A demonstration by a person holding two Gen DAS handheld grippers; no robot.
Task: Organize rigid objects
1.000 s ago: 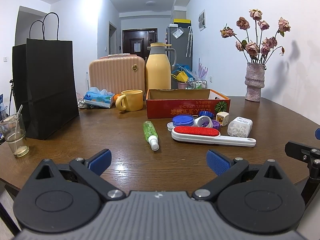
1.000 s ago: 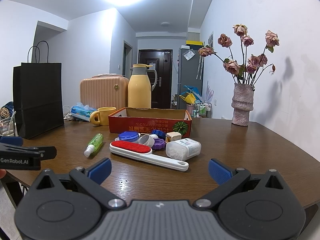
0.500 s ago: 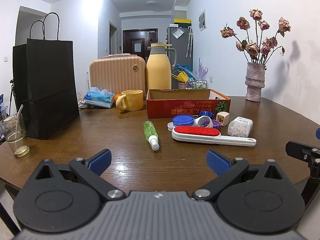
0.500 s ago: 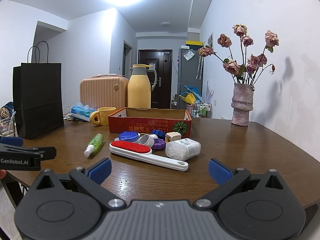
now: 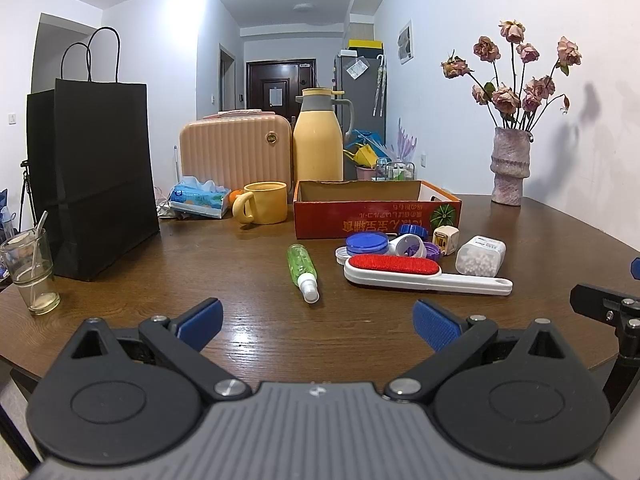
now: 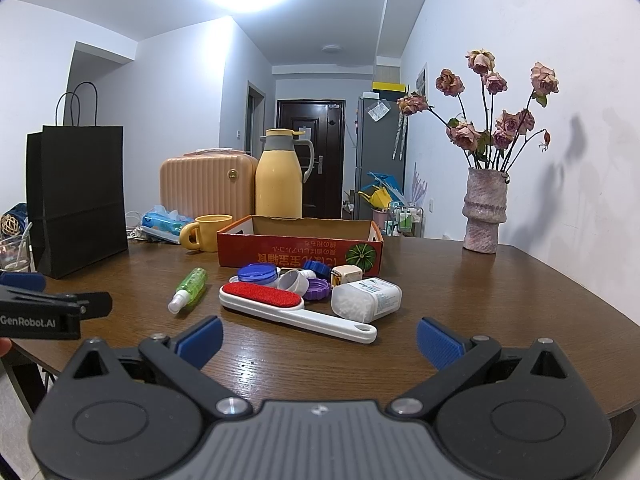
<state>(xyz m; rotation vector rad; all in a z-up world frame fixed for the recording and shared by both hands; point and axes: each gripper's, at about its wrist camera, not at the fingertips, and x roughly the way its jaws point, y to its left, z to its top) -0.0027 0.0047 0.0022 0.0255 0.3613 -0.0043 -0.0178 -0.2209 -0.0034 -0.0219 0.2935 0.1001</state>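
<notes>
Both tongs are spread wide with nothing between their ribbed blue pads: the left tongs (image 5: 317, 322) and the right tongs (image 6: 319, 338) hover low over the near edge of the surface (image 5: 248, 280), a dark brown wood top with visible grain and a rounded rim. In the right view the left tool's black side arm carries white lettering, "GenRobot.AI".

The things to sort lie loose in the middle of the surface, just in front of a shallow cardboard box (image 5: 376, 216). The box is red-orange outside and plain brown inside, with upside-down Chinese print and a green melon picture at its right corner. A white plastic lint brush (image 6: 294, 308) with a fuzzy red oval pad lies flat, handle pointing right. Beside it sits a clear rectangular container of small white pellets (image 6: 366, 298) with a printed label too small to read. Behind the brush cluster round blue and purple lids (image 6: 258, 272) and a small cream cube (image 6: 346, 274). A slim green translucent spray bottle (image 5: 303, 270) lies on its side to the left, white nozzle toward the camera, apart from the rest.
</notes>
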